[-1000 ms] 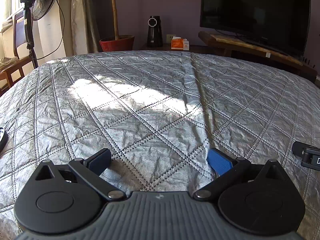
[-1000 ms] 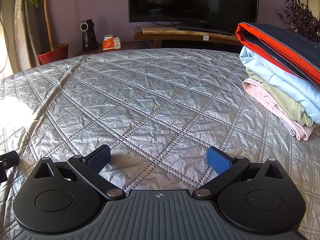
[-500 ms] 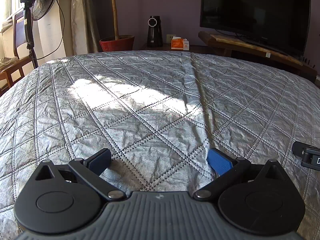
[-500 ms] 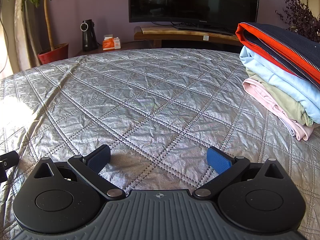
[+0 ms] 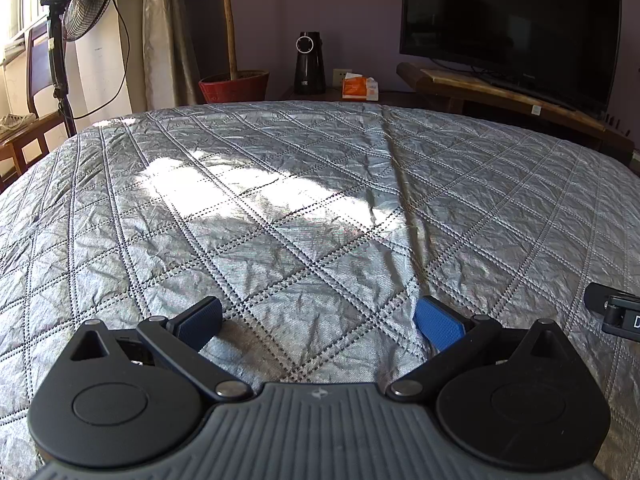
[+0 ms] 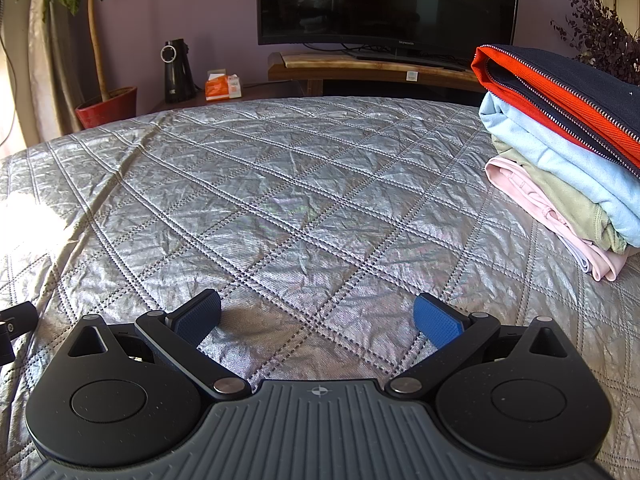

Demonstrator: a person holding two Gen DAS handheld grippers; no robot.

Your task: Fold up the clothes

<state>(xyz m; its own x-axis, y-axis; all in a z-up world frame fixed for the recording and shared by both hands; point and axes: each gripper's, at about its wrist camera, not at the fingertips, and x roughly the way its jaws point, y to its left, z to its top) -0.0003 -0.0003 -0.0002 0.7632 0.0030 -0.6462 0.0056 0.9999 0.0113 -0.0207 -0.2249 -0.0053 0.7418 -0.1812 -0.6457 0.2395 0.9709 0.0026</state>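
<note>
A stack of folded clothes (image 6: 560, 152) sits on the right side of the silver quilted bedspread (image 6: 280, 208) in the right wrist view: a navy and orange zip jacket on top, then light blue, olive green and pink garments. My right gripper (image 6: 318, 318) is open just above the quilt, left of the stack, with nothing between its blue pads. My left gripper (image 5: 318, 320) is also open and empty, low over the bedspread (image 5: 280, 200). No loose garment shows in the left wrist view.
Beyond the far edge of the bed stand a TV (image 5: 508, 28) on a wooden stand, a black speaker (image 5: 309, 62), an orange tissue pack (image 5: 359, 88), a potted plant (image 5: 234, 86) and a standing fan (image 5: 76, 8). The other gripper's tip (image 5: 612, 312) shows at the right edge.
</note>
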